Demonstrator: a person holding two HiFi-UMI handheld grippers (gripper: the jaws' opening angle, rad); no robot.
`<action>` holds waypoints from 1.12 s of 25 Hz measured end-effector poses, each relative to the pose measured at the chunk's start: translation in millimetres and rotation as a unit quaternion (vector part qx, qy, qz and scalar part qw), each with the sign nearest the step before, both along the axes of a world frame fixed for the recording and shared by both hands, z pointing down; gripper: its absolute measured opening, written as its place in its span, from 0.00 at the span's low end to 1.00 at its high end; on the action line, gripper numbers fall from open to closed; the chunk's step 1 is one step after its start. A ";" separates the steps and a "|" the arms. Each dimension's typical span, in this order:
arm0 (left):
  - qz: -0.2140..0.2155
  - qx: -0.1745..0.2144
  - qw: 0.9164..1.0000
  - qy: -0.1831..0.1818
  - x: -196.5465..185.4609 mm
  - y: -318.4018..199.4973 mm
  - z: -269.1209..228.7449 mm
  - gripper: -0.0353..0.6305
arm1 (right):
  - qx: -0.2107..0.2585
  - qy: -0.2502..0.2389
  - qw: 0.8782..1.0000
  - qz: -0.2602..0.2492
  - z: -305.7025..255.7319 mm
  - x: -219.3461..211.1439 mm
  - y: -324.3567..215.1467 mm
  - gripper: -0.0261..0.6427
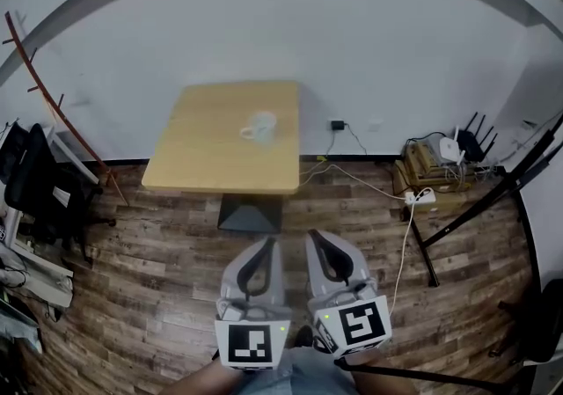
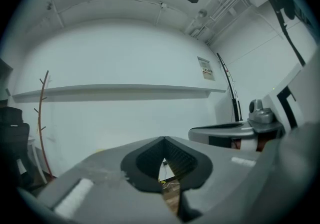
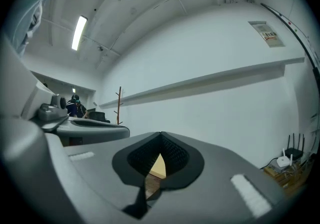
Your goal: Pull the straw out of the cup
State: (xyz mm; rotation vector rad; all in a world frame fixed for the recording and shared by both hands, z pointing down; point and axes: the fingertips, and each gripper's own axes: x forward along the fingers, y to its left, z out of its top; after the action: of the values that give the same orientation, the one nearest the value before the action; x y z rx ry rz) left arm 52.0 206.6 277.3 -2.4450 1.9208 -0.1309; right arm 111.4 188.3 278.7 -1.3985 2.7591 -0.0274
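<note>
A pale cup [image 1: 259, 128] stands on a small wooden table [image 1: 202, 164] by the far wall, well ahead of both grippers. It is too small and blurred to make out a straw in it. My left gripper [image 1: 262, 244] and right gripper [image 1: 317, 237] hang side by side low over the floor, pointing level toward the table. In the left gripper view the left gripper [image 2: 163, 139] has its jaws together at the tips, nothing between them. The right gripper [image 3: 161, 134] is likewise shut and empty, with a sliver of the table showing behind it.
A wooden coat stand [image 1: 35, 76] and a black chair [image 1: 31, 178] are at the left. A router [image 1: 450, 149], a power strip [image 1: 420, 197] with trailing cables and black stand legs [image 1: 475, 208] lie at the right. Wood plank floor [image 1: 158, 279] stretches between me and the table's dark base [image 1: 251, 213].
</note>
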 end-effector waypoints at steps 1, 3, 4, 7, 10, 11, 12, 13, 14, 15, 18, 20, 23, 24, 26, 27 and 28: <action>-0.003 -0.002 1.000 0.001 2.9 -1.2 0.7 0.08 | -0.002 -0.005 1.000 -0.003 -0.1 3.3 -1.4 0.05; -0.009 -0.004 1.000 0.001 6.5 -3.7 2.2 0.08 | -0.004 -0.004 1.000 -0.004 1.9 8.9 -4.2 0.05; -0.013 -0.004 1.000 0.000 6.6 -4.9 3.0 0.08 | -0.005 -0.001 1.000 -0.004 3.7 10.4 -5.6 0.05; -0.024 -0.005 1.000 -0.002 2.3 -8.5 6.0 0.08 | -0.016 0.011 1.000 -0.008 11.7 9.1 -9.6 0.05; -0.032 -0.011 0.999 0.000 -2.7 -15.6 10.0 0.08 | -0.016 0.016 1.000 -0.011 16.8 5.8 -18.1 0.05; -0.035 -0.015 0.999 0.000 -5.1 -19.2 11.6 0.08 | -0.017 0.017 1.000 -0.011 17.9 4.7 -22.5 0.05; -0.038 -0.018 0.999 0.003 -9.0 -23.7 12.6 0.08 | -0.019 0.018 1.000 -0.011 19.3 3.3 -27.4 0.05; -0.043 -0.019 0.999 0.007 -15.1 -29.2 13.0 0.08 | -0.021 0.021 1.000 -0.011 20.7 1.6 -32.9 0.05; -0.049 -0.019 0.999 0.012 -23.3 -35.8 12.9 0.08 | -0.023 0.024 0.999 -0.010 22.1 0.1 -39.2 0.05; -0.055 -0.017 0.998 0.015 -32.8 -43.4 12.5 0.08 | -0.023 0.026 0.999 -0.008 23.3 -1.1 -46.4 0.05; -0.067 -0.012 0.998 0.016 -58.2 -70.7 13.3 0.08 | -0.023 0.031 0.999 0.003 24.8 -3.7 -73.9 0.05; -0.065 -0.014 0.998 0.016 -66.4 -90.4 16.8 0.08 | -0.028 0.034 0.999 0.011 27.5 -8.0 -92.9 0.05; -0.048 -0.021 0.998 0.016 -72.2 -117.4 21.6 0.08 | -0.041 0.037 0.998 0.016 34.4 -22.8 -118.3 0.05; -0.042 -0.024 0.999 0.017 -74.5 -125.8 22.4 0.08 | -0.045 0.037 0.998 0.018 36.3 -29.4 -126.7 0.05; -0.031 -0.029 0.999 0.022 -81.7 -142.3 23.6 0.08 | -0.050 0.039 0.998 0.020 38.9 -44.0 -142.8 0.05; -0.027 -0.030 0.999 0.023 -86.5 -150.5 23.9 0.08 | -0.052 0.041 0.998 0.020 39.6 -51.5 -150.5 0.05; -0.023 -0.031 0.999 0.022 -91.6 -158.8 24.0 0.08 | -0.054 0.043 0.997 0.021 40.1 -58.4 -158.1 0.05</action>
State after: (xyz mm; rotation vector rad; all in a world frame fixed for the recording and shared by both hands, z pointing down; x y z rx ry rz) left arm -39.6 47.8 301.3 -2.4627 2.0222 -0.1413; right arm 53.0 30.2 318.8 -1.5162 2.8356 -0.1193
